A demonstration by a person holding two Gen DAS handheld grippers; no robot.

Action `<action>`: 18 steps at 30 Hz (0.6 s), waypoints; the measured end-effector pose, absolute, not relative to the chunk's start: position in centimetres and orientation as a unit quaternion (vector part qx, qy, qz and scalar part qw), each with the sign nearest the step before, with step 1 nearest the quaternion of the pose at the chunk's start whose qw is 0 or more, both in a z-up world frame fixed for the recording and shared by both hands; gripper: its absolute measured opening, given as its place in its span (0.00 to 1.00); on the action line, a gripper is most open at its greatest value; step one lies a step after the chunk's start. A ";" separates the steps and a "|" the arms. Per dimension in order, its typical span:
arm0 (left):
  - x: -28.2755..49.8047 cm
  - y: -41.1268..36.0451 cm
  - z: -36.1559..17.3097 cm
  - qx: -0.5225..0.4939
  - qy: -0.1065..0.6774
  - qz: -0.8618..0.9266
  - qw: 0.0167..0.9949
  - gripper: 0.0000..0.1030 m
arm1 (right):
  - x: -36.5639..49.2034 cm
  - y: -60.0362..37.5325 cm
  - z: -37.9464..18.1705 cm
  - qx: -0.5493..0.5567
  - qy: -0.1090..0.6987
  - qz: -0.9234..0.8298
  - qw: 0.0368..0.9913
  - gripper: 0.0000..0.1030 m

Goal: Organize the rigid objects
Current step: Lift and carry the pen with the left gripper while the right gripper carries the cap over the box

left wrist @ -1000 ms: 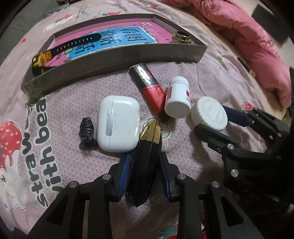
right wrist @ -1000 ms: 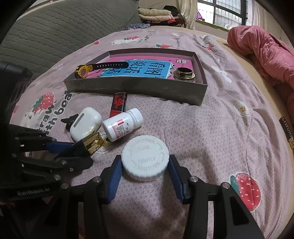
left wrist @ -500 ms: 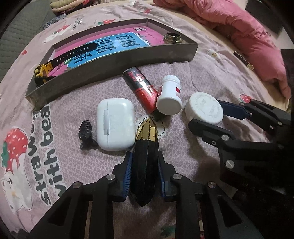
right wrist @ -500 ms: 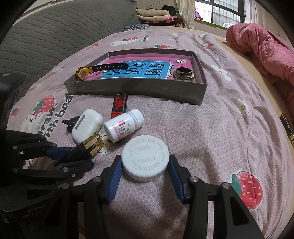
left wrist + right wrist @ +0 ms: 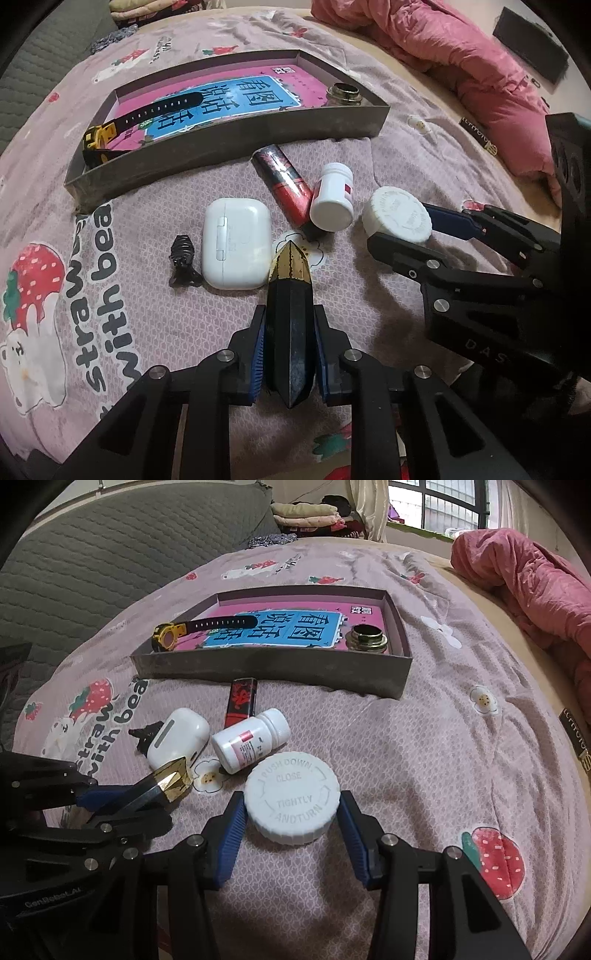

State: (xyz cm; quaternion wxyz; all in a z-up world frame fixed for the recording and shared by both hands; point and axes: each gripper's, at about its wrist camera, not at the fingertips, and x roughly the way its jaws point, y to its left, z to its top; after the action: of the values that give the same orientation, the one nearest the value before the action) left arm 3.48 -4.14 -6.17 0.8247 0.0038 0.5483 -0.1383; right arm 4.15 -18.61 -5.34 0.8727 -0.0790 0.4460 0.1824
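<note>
My left gripper (image 5: 290, 339) is shut on a black faceted tube with a gold tip (image 5: 290, 295), held just above the bedspread; it also shows in the right wrist view (image 5: 168, 782). My right gripper (image 5: 291, 812) has a finger on each side of a white screw cap (image 5: 291, 797), which rests on the bedspread; its jaws stand close to the cap with small gaps. The cap also shows in the left wrist view (image 5: 397, 214). A grey tray (image 5: 273, 666) lies further back with a watch (image 5: 203, 627) and a brass lid (image 5: 367, 637) on a pink book.
On the bedspread lie a white earbud case (image 5: 234, 242), a black hair clip (image 5: 181, 258), a red and black tube (image 5: 286, 181) and a white pill bottle (image 5: 332, 197). A pink quilt (image 5: 524, 587) lies at the right. A grey padded surface (image 5: 110, 546) borders the left.
My left gripper has shut on the black and gold tube and lifted slightly with it. My right gripper stays around the white cap.
</note>
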 end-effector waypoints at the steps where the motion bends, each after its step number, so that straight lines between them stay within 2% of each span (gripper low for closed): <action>1: 3.6 -4.3 -6.1 0.001 0.548 -0.138 0.825 0.22 | 4.1 -18.6 -5.3 -0.079 0.445 0.182 0.873 0.48; 18: 3.4 -3.4 -3.2 -0.037 0.520 -0.138 0.842 0.22 | 3.6 -18.5 -4.2 -0.075 0.430 0.181 0.882 0.48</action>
State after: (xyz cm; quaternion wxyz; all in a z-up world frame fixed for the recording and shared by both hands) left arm 3.42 -3.37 -3.18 0.8419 -0.0367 0.5203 -0.1381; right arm 3.65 -18.50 -4.25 0.8815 -0.0747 0.4296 0.1810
